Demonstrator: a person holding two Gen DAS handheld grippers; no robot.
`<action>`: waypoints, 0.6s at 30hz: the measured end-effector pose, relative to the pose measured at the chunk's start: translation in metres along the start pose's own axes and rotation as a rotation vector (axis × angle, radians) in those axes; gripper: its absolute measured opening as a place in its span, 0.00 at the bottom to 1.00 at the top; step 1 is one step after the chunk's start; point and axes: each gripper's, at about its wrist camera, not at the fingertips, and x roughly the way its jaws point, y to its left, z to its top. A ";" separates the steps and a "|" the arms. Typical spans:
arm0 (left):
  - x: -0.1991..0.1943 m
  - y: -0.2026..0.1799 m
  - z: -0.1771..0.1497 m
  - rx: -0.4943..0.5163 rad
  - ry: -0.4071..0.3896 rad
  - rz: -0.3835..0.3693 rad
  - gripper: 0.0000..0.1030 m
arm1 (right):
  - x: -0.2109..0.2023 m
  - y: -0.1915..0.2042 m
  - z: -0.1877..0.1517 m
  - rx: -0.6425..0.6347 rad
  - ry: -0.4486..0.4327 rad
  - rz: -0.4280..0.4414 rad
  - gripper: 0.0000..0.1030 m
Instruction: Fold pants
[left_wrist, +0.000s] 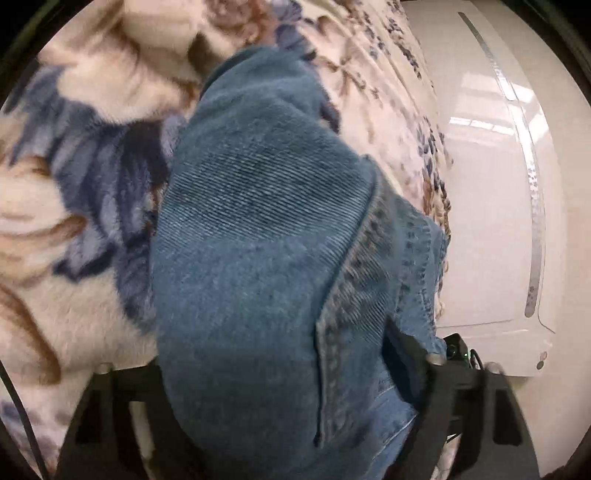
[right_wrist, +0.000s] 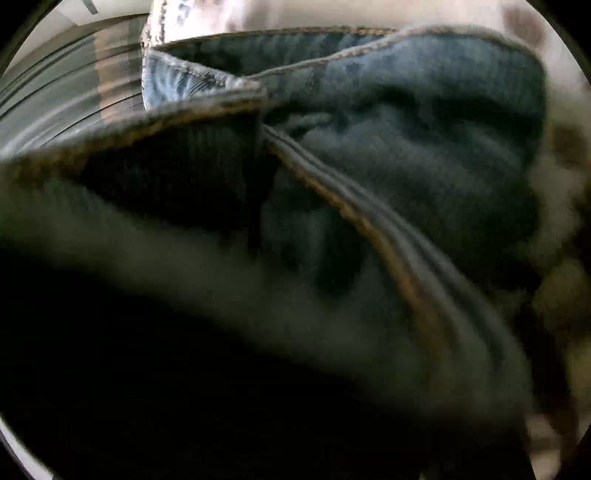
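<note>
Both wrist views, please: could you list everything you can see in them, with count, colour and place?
jeans: one, blue denim, bunched between the left fingers and draped over the blanket; they fill the blurred right wrist view.
blanket: one, cream with blue and brown flowers, under the jeans.
cabinet: one, glossy white with a silver strip, right of the blanket.
left gripper: one, black, fingers either side of the denim, which hides how they stand.
right gripper: fingers not visible, denim covers that view.
</note>
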 end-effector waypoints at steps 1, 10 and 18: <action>-0.005 -0.004 -0.002 0.005 -0.010 0.002 0.63 | -0.002 0.004 -0.003 -0.002 -0.001 -0.001 0.56; -0.032 -0.053 0.007 0.020 -0.045 0.027 0.54 | -0.002 0.101 -0.020 -0.176 0.031 -0.016 0.51; -0.081 -0.093 0.067 0.053 -0.149 -0.003 0.54 | -0.006 0.177 0.009 -0.287 0.037 0.037 0.50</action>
